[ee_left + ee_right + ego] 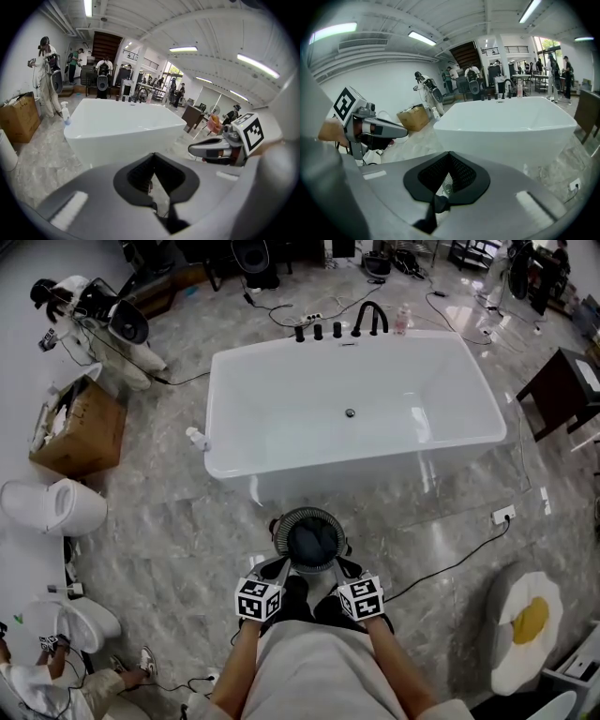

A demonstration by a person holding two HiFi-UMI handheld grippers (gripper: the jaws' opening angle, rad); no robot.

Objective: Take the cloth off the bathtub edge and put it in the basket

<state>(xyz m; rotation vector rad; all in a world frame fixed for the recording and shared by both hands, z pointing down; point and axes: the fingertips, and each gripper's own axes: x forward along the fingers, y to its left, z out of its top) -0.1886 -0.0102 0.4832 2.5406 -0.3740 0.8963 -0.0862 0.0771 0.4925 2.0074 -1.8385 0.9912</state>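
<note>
One dark cloth [314,542] lay inside the one round basket [313,512] before the single bathtub [281,399], with two tongs, left gripper [278,567] and right gripper [344,567], beside its rim, each pressed together on nothing.

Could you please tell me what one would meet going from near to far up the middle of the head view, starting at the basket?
First the round basket holding a dark cloth → white bathtub → drain → black faucet at the far rim.
</note>
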